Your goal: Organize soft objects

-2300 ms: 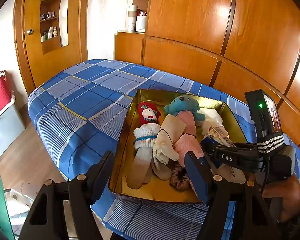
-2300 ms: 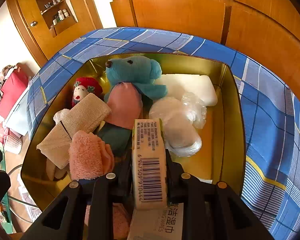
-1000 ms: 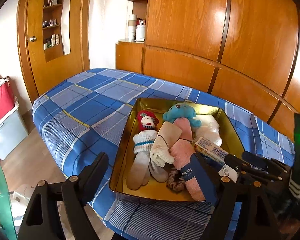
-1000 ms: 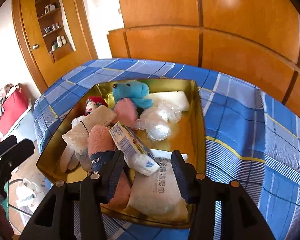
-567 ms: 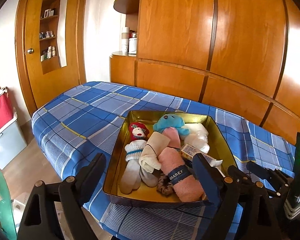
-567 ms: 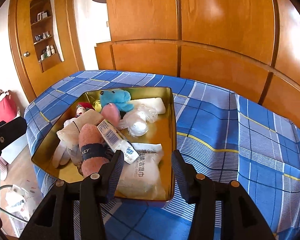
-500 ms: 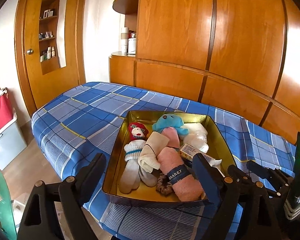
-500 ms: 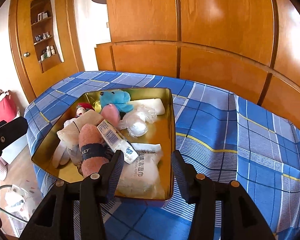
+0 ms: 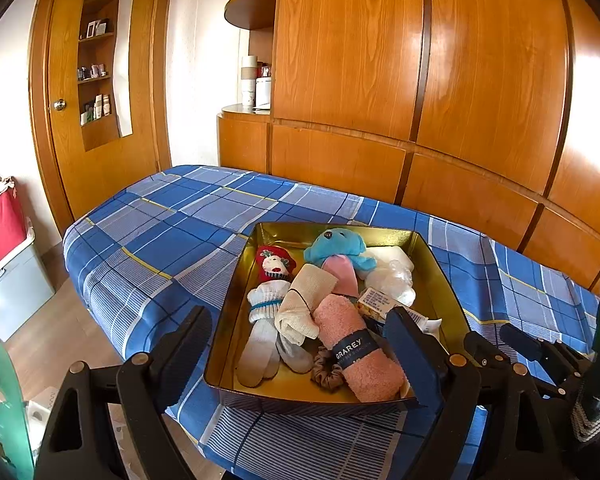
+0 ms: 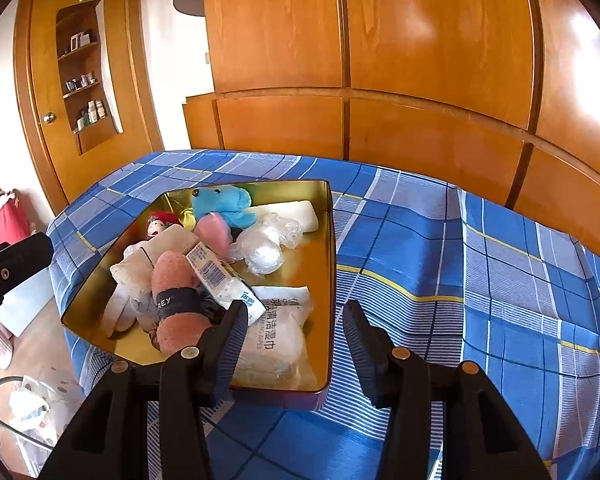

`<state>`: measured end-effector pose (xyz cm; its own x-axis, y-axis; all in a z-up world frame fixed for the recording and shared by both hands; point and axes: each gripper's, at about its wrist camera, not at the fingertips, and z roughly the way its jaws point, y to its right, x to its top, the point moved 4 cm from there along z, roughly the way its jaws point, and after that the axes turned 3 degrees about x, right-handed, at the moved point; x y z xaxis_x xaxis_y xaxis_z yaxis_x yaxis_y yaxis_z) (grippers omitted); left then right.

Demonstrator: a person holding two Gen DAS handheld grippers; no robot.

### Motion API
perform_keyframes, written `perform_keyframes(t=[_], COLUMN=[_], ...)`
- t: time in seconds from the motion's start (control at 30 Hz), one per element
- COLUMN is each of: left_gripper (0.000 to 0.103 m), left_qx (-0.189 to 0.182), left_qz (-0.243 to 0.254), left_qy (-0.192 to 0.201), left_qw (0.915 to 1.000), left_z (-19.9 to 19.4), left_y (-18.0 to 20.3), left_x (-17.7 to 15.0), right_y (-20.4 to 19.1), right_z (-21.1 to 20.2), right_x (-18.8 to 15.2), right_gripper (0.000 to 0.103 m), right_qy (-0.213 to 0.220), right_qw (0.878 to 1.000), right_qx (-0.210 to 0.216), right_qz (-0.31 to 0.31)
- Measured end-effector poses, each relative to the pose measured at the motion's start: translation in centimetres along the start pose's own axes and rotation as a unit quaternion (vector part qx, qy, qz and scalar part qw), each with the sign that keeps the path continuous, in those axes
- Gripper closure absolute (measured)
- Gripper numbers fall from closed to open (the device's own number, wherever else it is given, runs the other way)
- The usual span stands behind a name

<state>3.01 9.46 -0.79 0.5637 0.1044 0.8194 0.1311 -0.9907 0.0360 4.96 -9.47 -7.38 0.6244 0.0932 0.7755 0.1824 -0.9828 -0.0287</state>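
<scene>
- Nearest, the right gripper (image 10: 296, 320) hangs above the near edge of the gold tin (image 10: 332, 240), jaws spread wide and holding nothing. The left gripper (image 9: 296, 344) is likewise spread wide and empty, framing the tin's near-left corner.
- Just beyond the fingers, inside the tin: the wipes packet (image 10: 276, 340) lies flat, with the slim tissue pack (image 10: 220, 276) propped slantwise across it and against the rolled pink towel (image 9: 358, 352). A scrunchie (image 9: 326, 368) sits beside the towel's near end.
- Mid-tin: white socks (image 9: 260, 320) and a beige cloth (image 9: 304, 300) overlap one another.
- Far end: a red-capped doll (image 9: 274, 264), blue plush (image 9: 334, 246), crinkled plastic bag (image 10: 266, 244) and white pad (image 10: 300, 210).
- Beyond, the checked blue bedcover (image 10: 460, 260) is bare of loose items, so the sorting looks largely done.
- Risk (my judgement): the tissue pack leans rather than rests, so a nudge could slide it off; the tin sits near the bed's edge on soft bedding, and a downward push on its near rim might tip it.
</scene>
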Motion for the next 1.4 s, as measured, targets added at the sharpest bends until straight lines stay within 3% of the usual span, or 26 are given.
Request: perform_keyframes(t=[1.4], left_gripper=[0.013], left_qx=[0.004], left_qz=[-0.002], left_qy=[-0.01], left_qw=[0.9999], left_z=[0.46], left_y=[-0.39], left_x=[-0.39], right_y=[0.3], right_z=[0.04], right_x=[-0.29], right_gripper=[0.053], right_qy=[0.001], right_qw=[1.0], right_qx=[0.003], right_qz=[0.008])
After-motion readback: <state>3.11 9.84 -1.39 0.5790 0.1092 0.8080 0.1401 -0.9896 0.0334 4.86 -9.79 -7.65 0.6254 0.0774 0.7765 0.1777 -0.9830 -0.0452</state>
